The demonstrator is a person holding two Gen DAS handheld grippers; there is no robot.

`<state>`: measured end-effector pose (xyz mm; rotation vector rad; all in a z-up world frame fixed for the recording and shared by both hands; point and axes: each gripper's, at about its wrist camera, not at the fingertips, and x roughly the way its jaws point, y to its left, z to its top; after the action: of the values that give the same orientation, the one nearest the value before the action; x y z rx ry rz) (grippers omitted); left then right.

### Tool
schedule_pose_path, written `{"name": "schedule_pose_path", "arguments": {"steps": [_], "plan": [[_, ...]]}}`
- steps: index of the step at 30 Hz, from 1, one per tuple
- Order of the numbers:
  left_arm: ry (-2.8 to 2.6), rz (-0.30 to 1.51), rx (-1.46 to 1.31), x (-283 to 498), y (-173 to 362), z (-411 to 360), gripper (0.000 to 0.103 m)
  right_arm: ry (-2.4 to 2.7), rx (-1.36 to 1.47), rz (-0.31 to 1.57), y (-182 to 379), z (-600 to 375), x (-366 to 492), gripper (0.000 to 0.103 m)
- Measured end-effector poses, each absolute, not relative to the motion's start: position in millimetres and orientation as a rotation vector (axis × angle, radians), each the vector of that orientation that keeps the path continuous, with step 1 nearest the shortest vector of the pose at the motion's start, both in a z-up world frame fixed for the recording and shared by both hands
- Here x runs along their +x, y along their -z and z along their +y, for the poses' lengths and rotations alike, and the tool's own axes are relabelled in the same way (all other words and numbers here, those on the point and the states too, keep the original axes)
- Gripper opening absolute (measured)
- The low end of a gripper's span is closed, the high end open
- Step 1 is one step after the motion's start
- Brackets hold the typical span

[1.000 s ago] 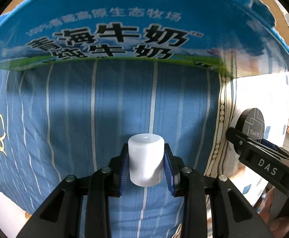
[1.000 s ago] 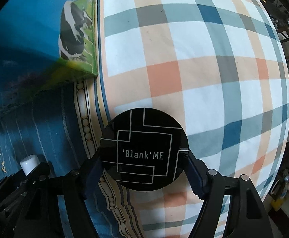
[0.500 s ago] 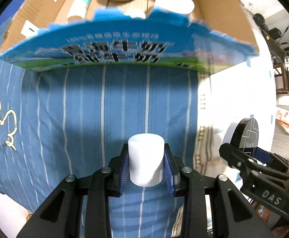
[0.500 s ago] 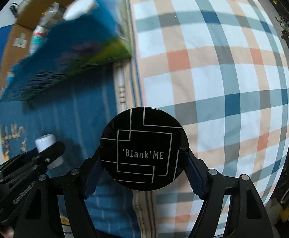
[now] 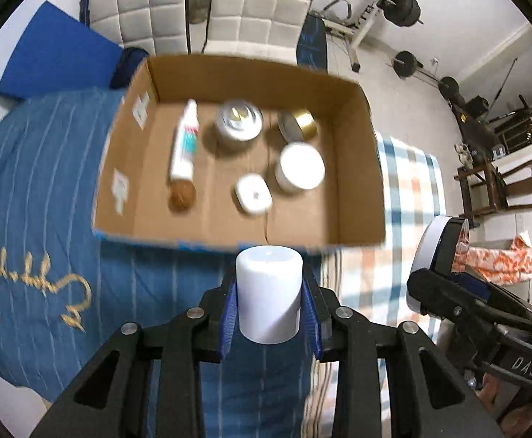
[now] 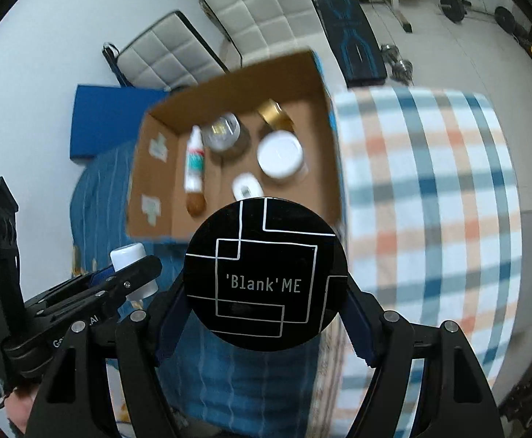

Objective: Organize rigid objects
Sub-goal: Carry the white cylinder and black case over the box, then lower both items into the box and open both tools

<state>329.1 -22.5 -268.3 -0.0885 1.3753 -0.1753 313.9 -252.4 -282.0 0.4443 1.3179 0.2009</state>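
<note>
My left gripper is shut on a white cylindrical bottle, held high above the bed. My right gripper is shut on a round black compact marked 'Blank'ME. Ahead and below is an open cardboard box, also in the right wrist view. It holds a white tube, a silver tin, a gold-lidded jar, a white jar and a small white case. Each gripper shows in the other's view: the right one with the compact, the left one with the bottle.
The box stands on a bed with a blue striped cover and a plaid sheet. Two padded white panels lean on the wall behind. Gym weights and a wooden chair stand at the right.
Both grippers have risen well above the box, each still holding its object. The box's blue printed side has dropped out of sight and its open inside now shows.
</note>
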Motion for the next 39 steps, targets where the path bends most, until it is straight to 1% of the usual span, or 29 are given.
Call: {"name": "schedule_pose_path", "arguments": {"steps": [3,5,10,13,16,19,27,30,32,34,39], "plan": [[0.162,1.403,-0.08,360.2,275.4,-15.6,0.029,-0.185,0.414,1.318,280.0,-236.6,343.2,0.076],[0.147,1.451,-0.057,384.8,293.8,-12.7,0.029,-0.166,0.385,1.329,287.0,-227.0,359.8,0.076],[0.133,1.612,-0.032,423.0,361.4,-8.6,0.029,-0.113,0.306,1.416,336.7,-207.5,401.3,0.077],[0.118,1.694,0.035,431.8,400.7,-11.6,0.029,-0.09,0.255,1.493,375.3,-198.9,414.4,0.077],[0.117,1.754,0.08,436.5,427.7,-16.8,0.029,-0.071,0.221,1.563,406.2,-194.5,422.7,0.077],[0.111,1.784,0.089,440.7,441.4,-17.8,0.029,-0.051,0.173,1.613,428.0,-190.2,428.8,0.077],[0.105,1.835,0.086,446.8,462.2,-12.7,0.029,-0.054,0.033,1.68,444.2,-166.8,431.5,0.077],[0.109,1.855,0.076,446.3,469.7,-10.8,0.029,-0.106,0.049,1.695,445.7,-161.9,429.3,0.077],[0.108,1.864,0.076,447.3,471.6,-9.0,0.029,-0.122,0.059,1.728,452.5,-158.2,428.4,0.077],[0.11,1.871,0.079,448.1,475.8,-7.3,0.029,-0.085,-0.002,1.735,462.0,-156.1,427.1,0.077],[0.109,1.87,0.079,451.1,474.4,-7.9,0.029,-0.047,-0.036,1.774,484.2,-152.7,426.2,0.077]]}}
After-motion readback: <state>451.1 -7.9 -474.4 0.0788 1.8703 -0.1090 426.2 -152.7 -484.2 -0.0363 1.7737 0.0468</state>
